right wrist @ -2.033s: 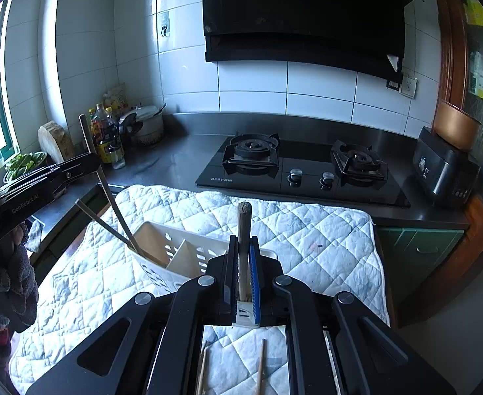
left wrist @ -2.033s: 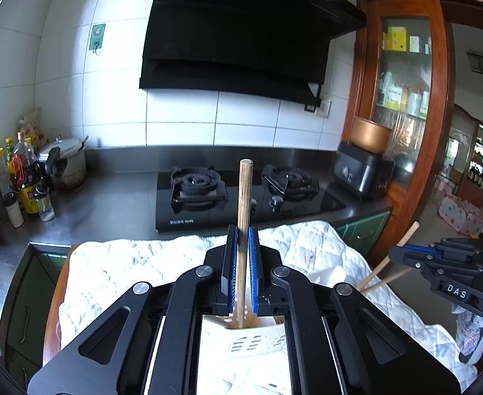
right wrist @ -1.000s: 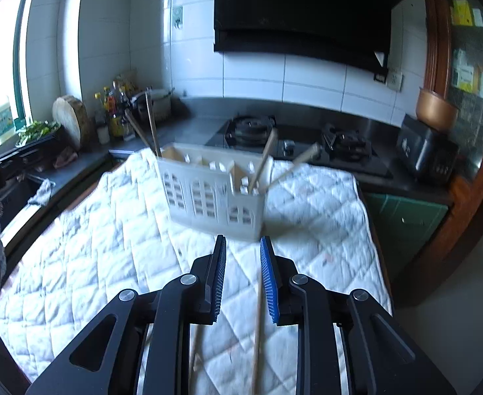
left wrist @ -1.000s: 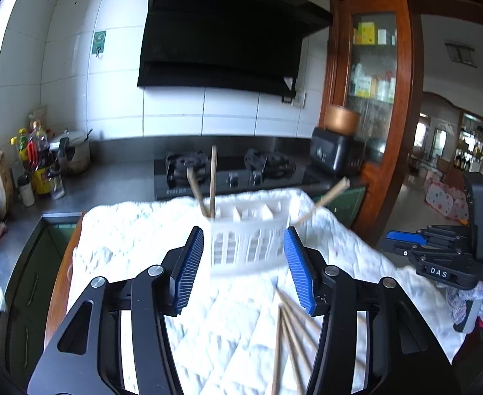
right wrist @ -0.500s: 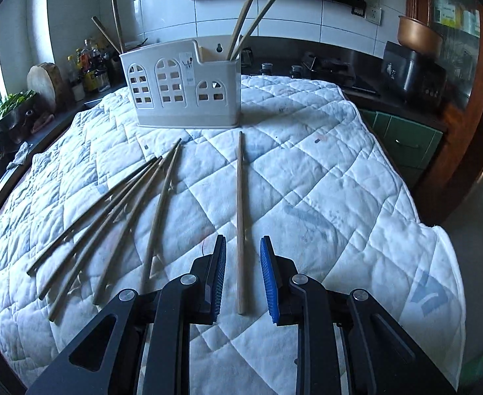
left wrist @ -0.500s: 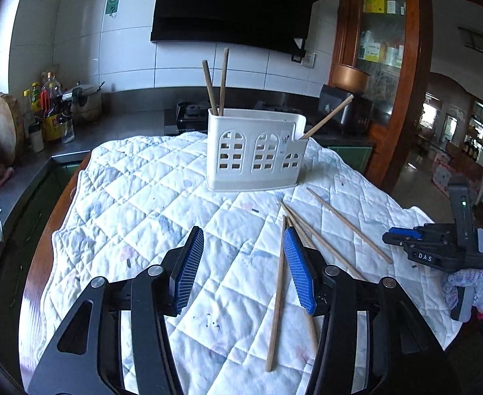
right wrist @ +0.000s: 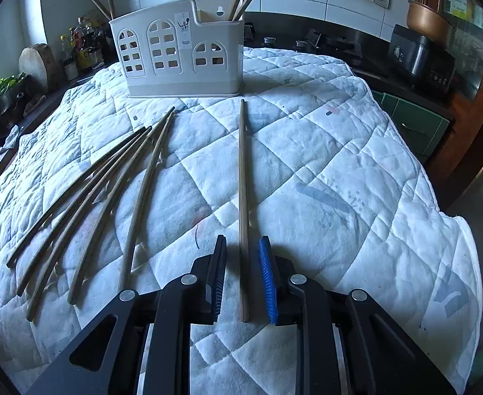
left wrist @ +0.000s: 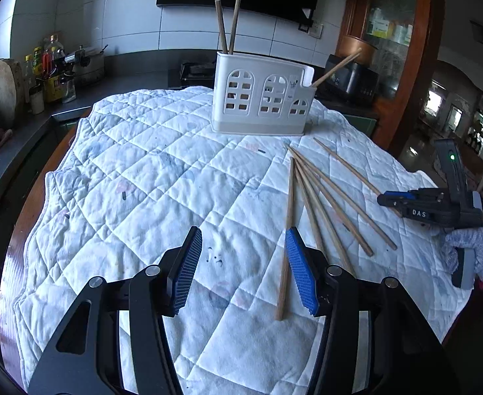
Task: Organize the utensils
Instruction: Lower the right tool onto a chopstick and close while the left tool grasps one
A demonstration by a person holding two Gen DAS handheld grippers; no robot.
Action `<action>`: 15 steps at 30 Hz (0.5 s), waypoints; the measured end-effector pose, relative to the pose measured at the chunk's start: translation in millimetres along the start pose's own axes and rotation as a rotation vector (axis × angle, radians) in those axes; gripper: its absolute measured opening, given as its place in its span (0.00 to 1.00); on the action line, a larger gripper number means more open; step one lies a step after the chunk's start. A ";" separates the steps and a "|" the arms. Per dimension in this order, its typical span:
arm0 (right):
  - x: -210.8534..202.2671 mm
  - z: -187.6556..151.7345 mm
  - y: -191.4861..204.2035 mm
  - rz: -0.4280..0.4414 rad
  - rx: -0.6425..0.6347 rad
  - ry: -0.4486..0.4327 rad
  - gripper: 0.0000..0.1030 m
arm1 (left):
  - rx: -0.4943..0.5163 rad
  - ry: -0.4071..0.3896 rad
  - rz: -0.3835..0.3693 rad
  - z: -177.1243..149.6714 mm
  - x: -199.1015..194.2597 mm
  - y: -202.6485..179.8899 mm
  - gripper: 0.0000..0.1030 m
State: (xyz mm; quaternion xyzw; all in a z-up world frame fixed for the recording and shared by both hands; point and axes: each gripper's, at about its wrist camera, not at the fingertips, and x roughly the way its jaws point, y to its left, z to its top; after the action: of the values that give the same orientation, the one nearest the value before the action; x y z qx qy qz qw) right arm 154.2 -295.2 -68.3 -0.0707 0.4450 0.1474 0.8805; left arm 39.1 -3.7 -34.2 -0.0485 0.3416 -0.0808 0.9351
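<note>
Right gripper (right wrist: 241, 283), fingers apart, straddles the near end of a lone chopstick (right wrist: 242, 177) lying on the quilted counter (right wrist: 340, 164); best closed squarely before lifting toward the far caddy (right wrist: 178, 52). Left gripper (left wrist: 241, 270) hovers, fingers wide apart, empty.

White quilted cloth (left wrist: 149, 177), bottles (left wrist: 48, 65), round wooden board (left wrist: 1, 87), black appliance (right wrist: 420, 57), tiled wall (left wrist: 136, 16)

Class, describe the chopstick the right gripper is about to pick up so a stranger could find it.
Find the white utensil holder on the quilted cloth. Below its right end, one chopstick lies straight, alone, its near end between the right gripper fingers; the others fan out leftward.
</note>
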 end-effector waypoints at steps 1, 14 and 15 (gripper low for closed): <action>0.9 0.4 -0.1 -0.001 0.000 0.001 0.18 | 0.005 0.006 0.000 -1.8 1.4 -1.4 0.52; 1.4 1.9 1.7 -0.021 -0.003 -0.004 0.07 | 0.070 0.094 -0.043 -11.9 29.4 -26.1 0.50; 0.5 1.8 1.7 -0.019 0.000 -0.008 0.06 | 0.073 0.106 -0.042 -12.3 33.0 -28.1 0.50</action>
State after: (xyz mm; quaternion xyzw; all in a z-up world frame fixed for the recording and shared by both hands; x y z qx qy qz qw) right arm 155.3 -293.0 -67.6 -0.0746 0.4409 0.1392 0.8836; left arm 52.7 -37.8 -60.3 -0.0173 0.3864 -0.1152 0.9150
